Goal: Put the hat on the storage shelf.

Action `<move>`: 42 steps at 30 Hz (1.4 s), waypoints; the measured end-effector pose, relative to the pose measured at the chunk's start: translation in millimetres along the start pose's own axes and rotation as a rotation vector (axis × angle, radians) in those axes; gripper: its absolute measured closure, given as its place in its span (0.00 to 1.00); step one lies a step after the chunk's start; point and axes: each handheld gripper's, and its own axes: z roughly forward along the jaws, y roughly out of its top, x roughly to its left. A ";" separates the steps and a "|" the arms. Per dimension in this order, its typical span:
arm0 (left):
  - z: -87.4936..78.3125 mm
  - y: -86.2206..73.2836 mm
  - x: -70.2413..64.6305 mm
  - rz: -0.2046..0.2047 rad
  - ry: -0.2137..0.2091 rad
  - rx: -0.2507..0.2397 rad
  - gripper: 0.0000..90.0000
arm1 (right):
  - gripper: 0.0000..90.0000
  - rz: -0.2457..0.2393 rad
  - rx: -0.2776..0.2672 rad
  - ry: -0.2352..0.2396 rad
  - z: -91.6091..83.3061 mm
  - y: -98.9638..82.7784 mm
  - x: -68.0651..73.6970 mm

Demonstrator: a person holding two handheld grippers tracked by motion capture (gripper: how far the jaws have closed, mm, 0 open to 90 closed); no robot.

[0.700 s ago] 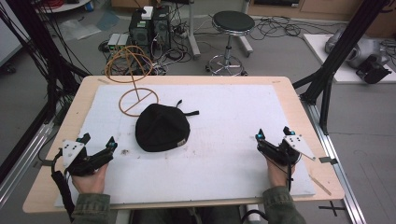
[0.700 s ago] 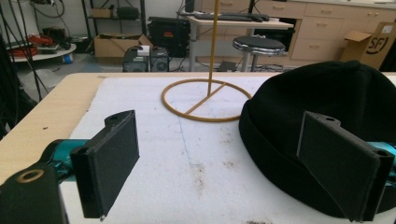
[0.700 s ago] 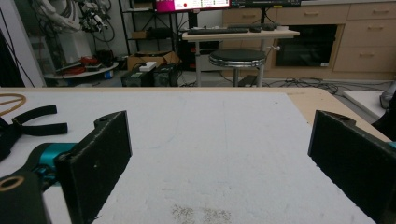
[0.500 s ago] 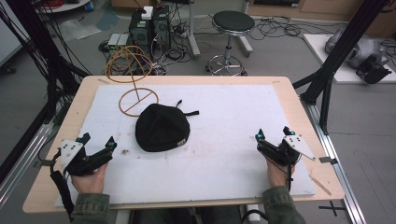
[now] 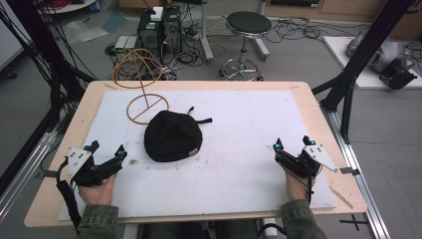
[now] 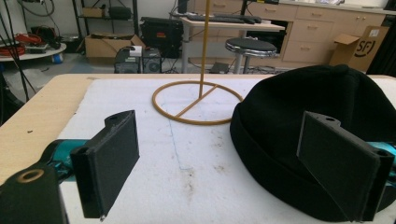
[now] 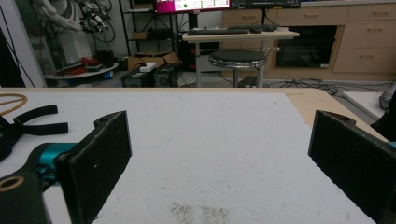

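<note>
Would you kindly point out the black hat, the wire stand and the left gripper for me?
black hat point(image 5: 171, 135), high view, middle of its crown.
wire stand point(image 5: 147, 108), high view, crossbar of its round base.
left gripper point(image 5: 106, 154), high view, between its open fingers.

Left tongs point(image 5: 106, 151) edged slightly left — nothing else.

A stool point(image 5: 247, 23) (round-seated) stands beyond the table point(image 5: 308, 104).
</note>
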 end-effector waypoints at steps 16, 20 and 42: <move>4.4 17.5 -15.2 0.033 -0.112 0.016 0.15 | 0.06 0.031 0.000 0.018 -0.4 0.8 -0.8; 5.5 25.8 -23.8 0.049 -0.148 0.008 0.15 | 0.06 0.025 0.001 0.023 0.8 0.8 0.8; 45.4 54.7 -48.1 0.133 -0.270 0.181 0.15 | 0.06 -0.011 0.011 0.059 3.1 1.4 8.0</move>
